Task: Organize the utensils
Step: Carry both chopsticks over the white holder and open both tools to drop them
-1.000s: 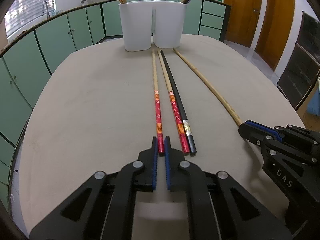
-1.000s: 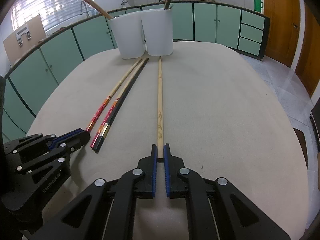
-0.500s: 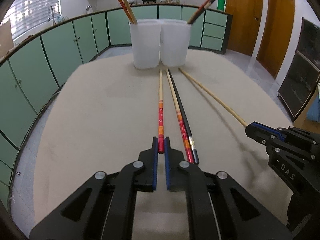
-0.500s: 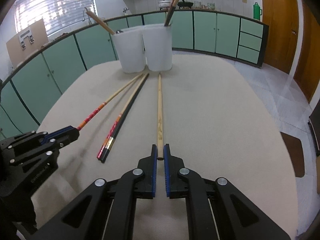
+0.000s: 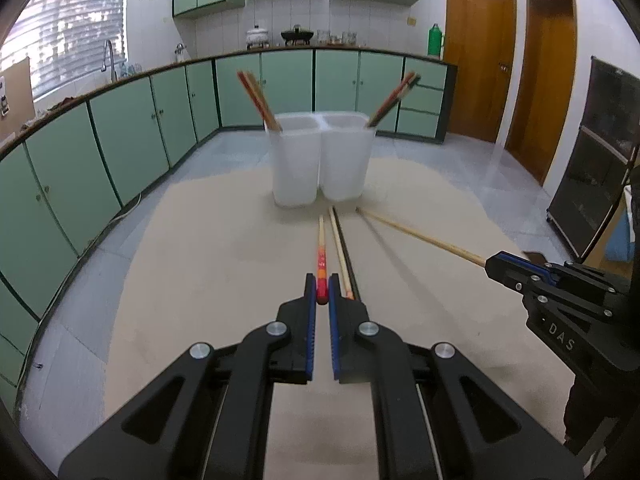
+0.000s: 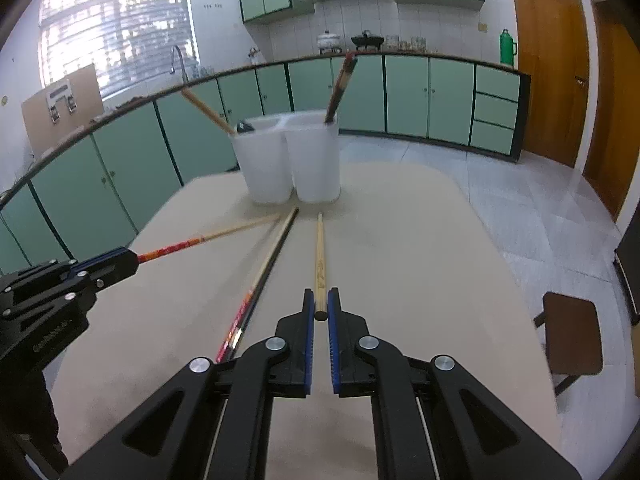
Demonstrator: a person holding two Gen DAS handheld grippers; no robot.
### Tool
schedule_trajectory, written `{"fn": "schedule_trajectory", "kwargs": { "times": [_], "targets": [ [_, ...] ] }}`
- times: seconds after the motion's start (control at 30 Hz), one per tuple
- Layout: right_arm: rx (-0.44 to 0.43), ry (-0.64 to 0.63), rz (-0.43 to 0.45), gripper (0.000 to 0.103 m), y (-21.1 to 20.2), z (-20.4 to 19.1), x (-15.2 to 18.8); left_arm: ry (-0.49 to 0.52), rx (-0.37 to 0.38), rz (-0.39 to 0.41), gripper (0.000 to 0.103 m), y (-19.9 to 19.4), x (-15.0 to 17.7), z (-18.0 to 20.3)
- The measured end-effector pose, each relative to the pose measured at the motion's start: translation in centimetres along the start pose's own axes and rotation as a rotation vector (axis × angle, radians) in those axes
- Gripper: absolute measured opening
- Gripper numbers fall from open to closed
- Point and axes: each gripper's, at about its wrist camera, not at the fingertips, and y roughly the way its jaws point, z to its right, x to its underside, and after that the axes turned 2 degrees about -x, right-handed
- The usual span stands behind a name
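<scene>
My left gripper [image 5: 321, 286] is shut on the red end of a red-patterned chopstick [image 5: 321, 258] and holds it lifted above the table, pointing at the holders. My right gripper [image 6: 320, 300] is shut on the end of a plain wooden chopstick [image 6: 319, 256], also lifted. Two white holders [image 5: 318, 160] stand side by side at the table's far end, each with chopsticks leaning in it. A red-patterned chopstick [image 6: 258, 276] and a black chopstick [image 6: 276, 254] lie side by side on the table [image 6: 420, 264] between the grippers.
The beige table ends just behind the holders. Green cabinets ring the room. A brown stool [image 6: 572, 332] stands on the floor to the right of the table. Wooden doors [image 5: 480, 60] are at the far right.
Both grippers have risen from the table, each lifting its held chopstick by the near end. The other two chopsticks stay on the table.
</scene>
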Motion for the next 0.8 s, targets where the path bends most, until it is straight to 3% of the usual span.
{"fn": "schedule_trajectory", "kwargs": {
  "times": [0.33, 0.8],
  "targets": [
    [-0.03, -0.028, 0.088, 0.007, -2.1, -0.3, -4.7, 0.011, 0.007, 0.108, 0.005, -2.5, -4.1, -0.4],
    [-0.122, -0.063, 0.114, 0.007, -3.5, -0.8, -11.2, 0.026, 0.051, 0.157, 0.005, -3.1, -9.2, -0.7]
  ]
}}
